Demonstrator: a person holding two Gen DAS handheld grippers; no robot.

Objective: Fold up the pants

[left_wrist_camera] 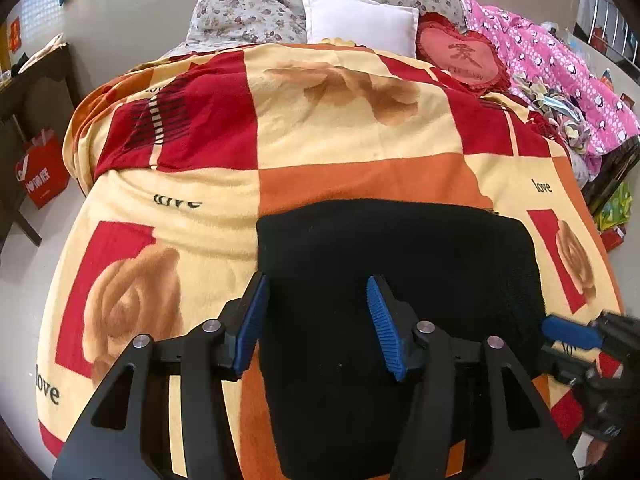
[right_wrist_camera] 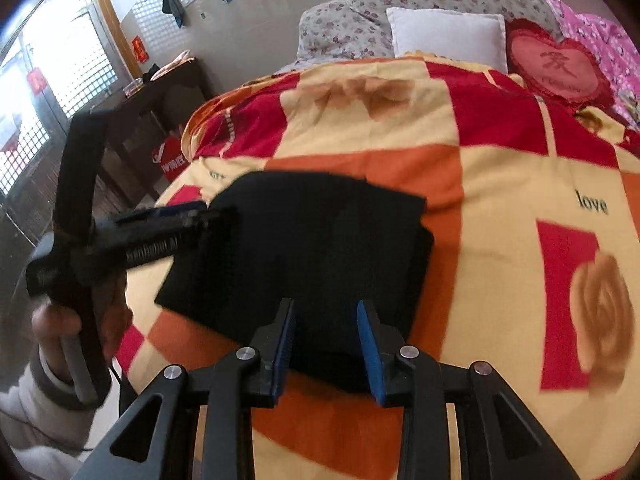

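The black pants lie folded in a flat pad near the front edge of the blanket, right under both tongs, the left tongs and right tongs both spread and pinching nothing.

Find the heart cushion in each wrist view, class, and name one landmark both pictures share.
Left wrist view: the heart cushion sits upper right, just right of the white pillow.
Right wrist view: the heart cushion sits at the upper right edge, again right of the white pillow.
Shared landmark: the white pillow.
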